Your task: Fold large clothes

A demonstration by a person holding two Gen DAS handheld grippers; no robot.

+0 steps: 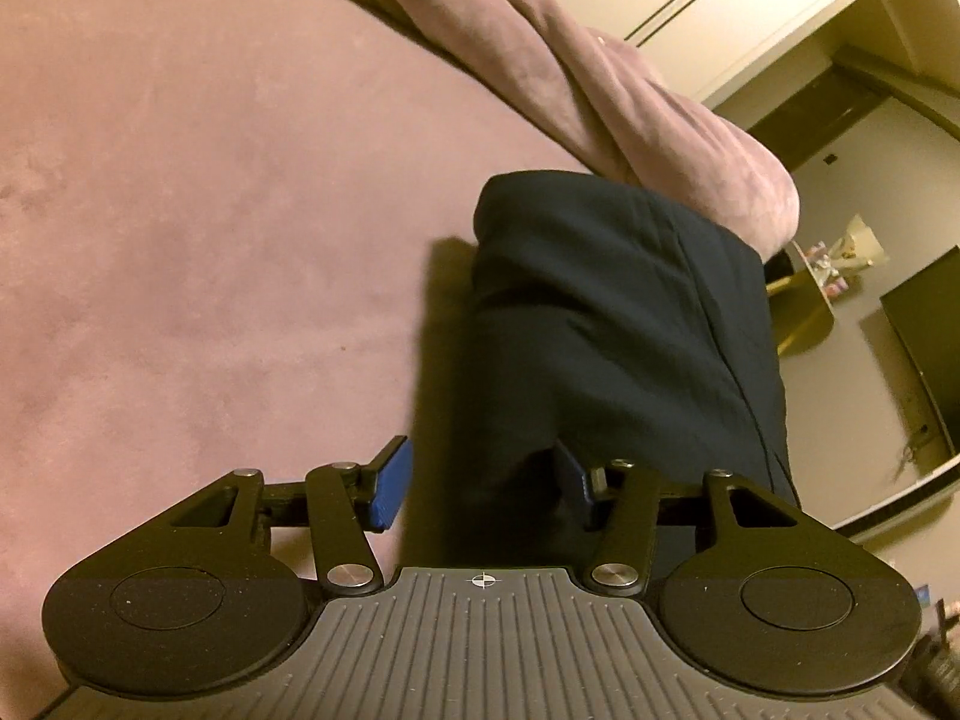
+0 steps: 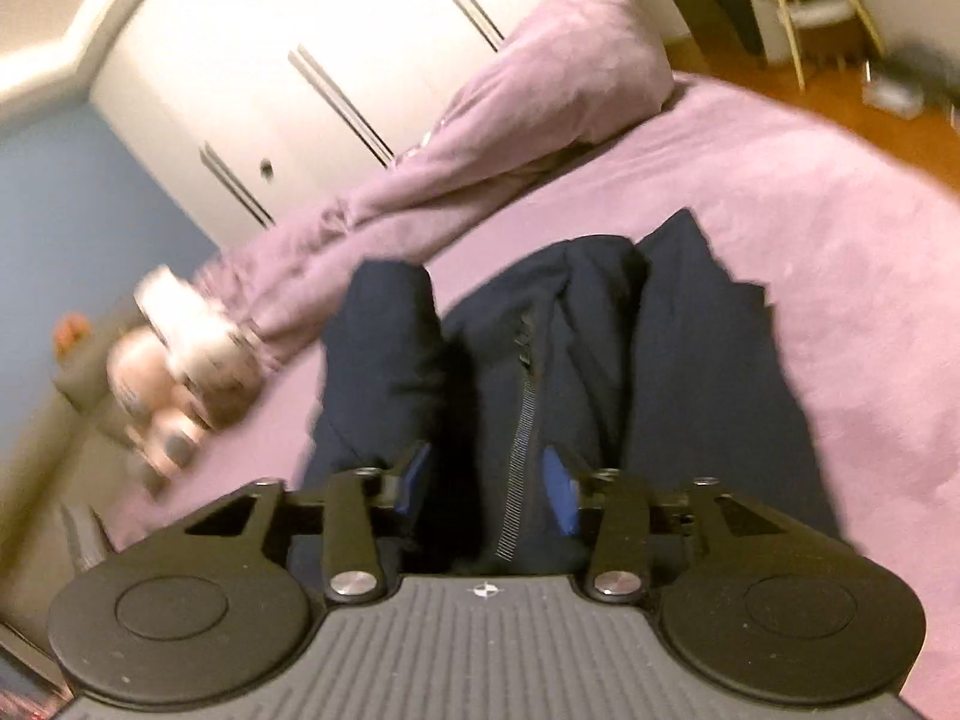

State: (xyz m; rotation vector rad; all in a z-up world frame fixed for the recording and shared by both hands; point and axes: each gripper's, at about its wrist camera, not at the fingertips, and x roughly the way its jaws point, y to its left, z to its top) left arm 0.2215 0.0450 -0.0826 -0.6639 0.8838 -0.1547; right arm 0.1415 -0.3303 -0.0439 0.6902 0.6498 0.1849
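Note:
A dark navy garment lies on a mauve bedspread. In the left wrist view my left gripper is open, its blue pads wide apart, with garment cloth lying between them. In the right wrist view the navy garment shows a zip running down its front and a sleeve to the left. My right gripper is open with the zip edge of the cloth between its pads. The view is blurred.
A bunched mauve duvet lies along the far side of the bed, also in the right wrist view. White wardrobe doors stand behind. A blurred pale shape is at left. A wooden floor and chair lie beyond the bed.

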